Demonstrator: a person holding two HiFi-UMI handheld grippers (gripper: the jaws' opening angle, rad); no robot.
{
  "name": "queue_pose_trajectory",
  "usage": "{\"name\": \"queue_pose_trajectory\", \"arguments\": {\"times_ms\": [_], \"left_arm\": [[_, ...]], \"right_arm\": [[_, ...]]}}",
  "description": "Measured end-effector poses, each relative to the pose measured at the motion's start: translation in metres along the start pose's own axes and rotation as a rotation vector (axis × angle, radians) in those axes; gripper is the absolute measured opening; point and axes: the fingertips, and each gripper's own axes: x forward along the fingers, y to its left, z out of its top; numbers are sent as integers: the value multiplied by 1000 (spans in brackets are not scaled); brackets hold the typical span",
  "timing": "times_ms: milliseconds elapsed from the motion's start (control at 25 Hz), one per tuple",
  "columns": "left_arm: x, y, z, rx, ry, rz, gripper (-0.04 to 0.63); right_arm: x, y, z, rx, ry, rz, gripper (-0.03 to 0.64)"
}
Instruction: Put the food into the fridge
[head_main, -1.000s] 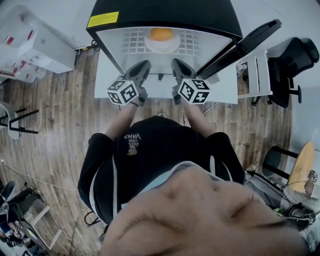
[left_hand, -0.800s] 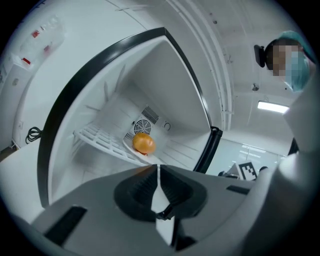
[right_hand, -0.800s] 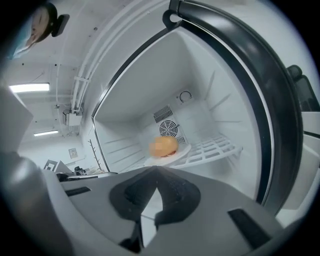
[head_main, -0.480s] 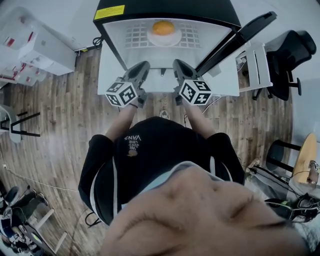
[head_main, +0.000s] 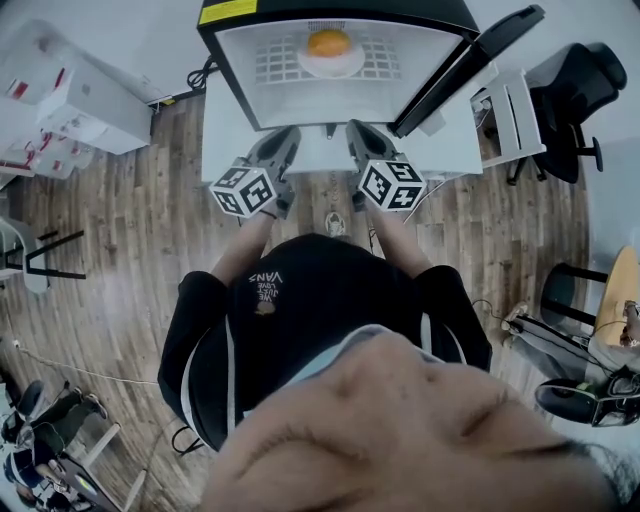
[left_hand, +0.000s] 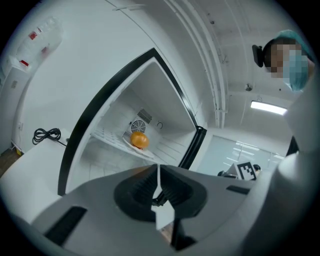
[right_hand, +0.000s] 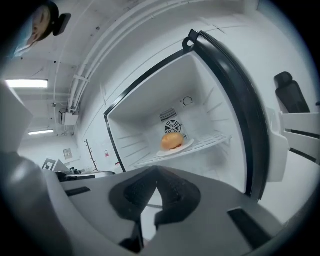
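An orange bun (head_main: 328, 42) lies on a white plate (head_main: 350, 62) on the wire shelf inside the open fridge (head_main: 235, 62). The bun (left_hand: 139, 140) also shows in the left gripper view, and in the right gripper view the bun (right_hand: 171, 140) rests on its plate (right_hand: 186, 146). My left gripper (head_main: 283, 143) and right gripper (head_main: 359, 137) hover side by side in front of the fridge, outside it, well short of the shelf. Both have their jaws pressed together with nothing between them. The fridge door (head_main: 470, 64) stands open to the right.
The fridge stands on a white table (head_main: 222, 150). A black office chair (head_main: 580, 90) and a white rack (head_main: 515, 115) are at the right. White boxes (head_main: 70, 100) stand at the left on the wooden floor. A black cable (left_hand: 47, 134) lies left of the fridge.
Both grippers have drawn back from the fridge opening toward my body. The bun and plate stay on the shelf.
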Motion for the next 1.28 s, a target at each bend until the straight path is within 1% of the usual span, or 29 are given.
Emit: {"name": "queue_pose_trajectory", "arguments": {"times_ms": [440,920,1280], "left_arm": [[-33,-14,-15,2,23,-35,28],[-57,-30,-36,-10,50,-70,28],[-78,-44,-45,-15,48,-93,28]], "right_arm": [[-32,22,-17,6,-17,-44,12],[-68,32,-34,18,-32,-100,12],[-92,45,-42,13,-40,-123,12]]}}
